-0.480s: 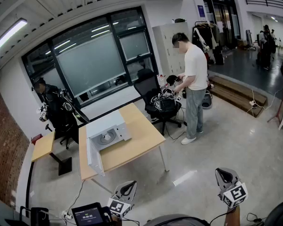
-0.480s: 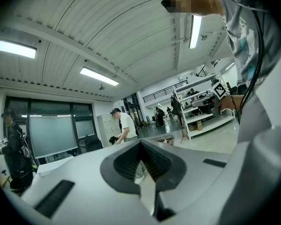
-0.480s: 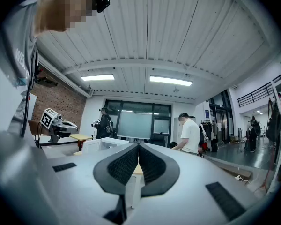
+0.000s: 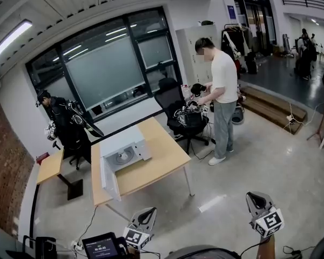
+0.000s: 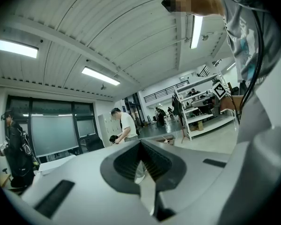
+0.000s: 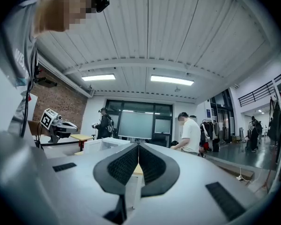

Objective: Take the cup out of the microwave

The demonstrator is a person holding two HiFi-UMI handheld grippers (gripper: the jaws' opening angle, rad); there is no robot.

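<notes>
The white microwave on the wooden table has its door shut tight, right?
Not quite. The door is open, not shut. The head view shows the white microwave on the wooden table with its door swung wide open.

Head view high, microwave (image 4: 127, 145) far off

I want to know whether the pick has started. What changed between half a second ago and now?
Nothing visibly changed. The left gripper and right gripper hang low in the head view, both shut and empty, well short of the microwave. Its door stands open, and it sits on the table as before.
</notes>
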